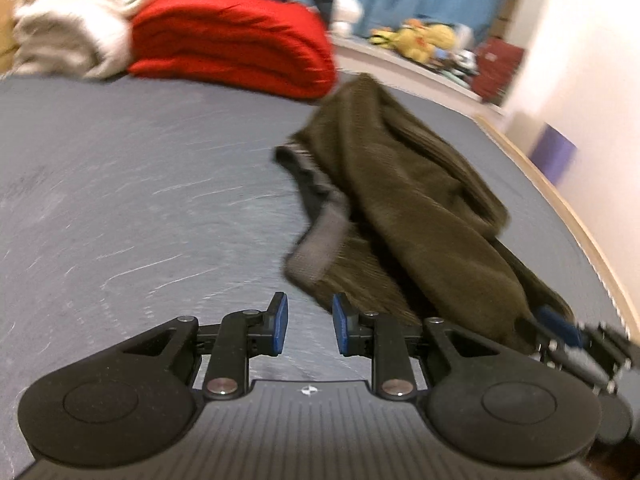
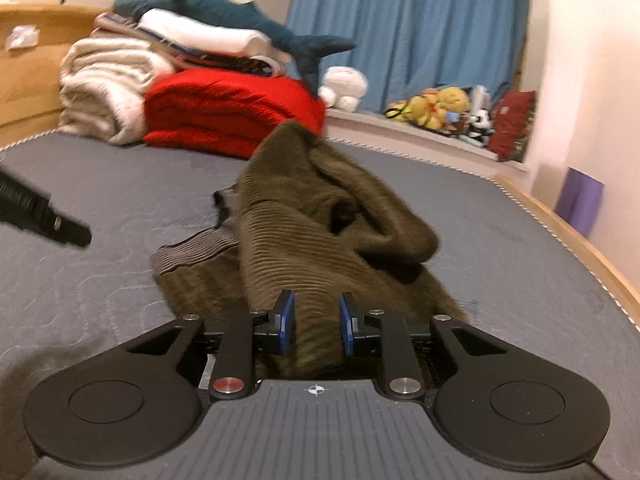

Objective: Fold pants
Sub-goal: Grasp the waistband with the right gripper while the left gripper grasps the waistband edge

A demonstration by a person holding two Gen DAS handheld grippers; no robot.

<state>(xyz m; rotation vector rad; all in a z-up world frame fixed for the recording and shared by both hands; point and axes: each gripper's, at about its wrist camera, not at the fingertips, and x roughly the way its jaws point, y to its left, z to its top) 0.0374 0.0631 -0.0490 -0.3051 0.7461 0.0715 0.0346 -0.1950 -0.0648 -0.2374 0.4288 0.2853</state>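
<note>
Olive-brown ribbed pants (image 1: 404,208) lie crumpled in a heap on the grey mattress (image 1: 140,184), with a grey waistband (image 1: 320,240) at their near left. My left gripper (image 1: 310,330) is open and empty, low over the mattress just left of the pants. My right gripper (image 2: 316,326) is open with a fold of the pants (image 2: 316,240) lying between its blue pads (image 2: 286,320); the jaws stand apart and do not pinch it. The right gripper also shows in the left wrist view (image 1: 576,340) at the pants' near right end. The left gripper's edge shows in the right wrist view (image 2: 44,216).
A red folded blanket (image 1: 236,40), cream blankets (image 1: 68,20) and a teal plush shark (image 2: 240,16) are stacked at the head of the bed. Plush toys (image 2: 440,108) sit on a sill by blue curtains (image 2: 408,28). The wooden bed edge (image 2: 576,240) and wall run along the right.
</note>
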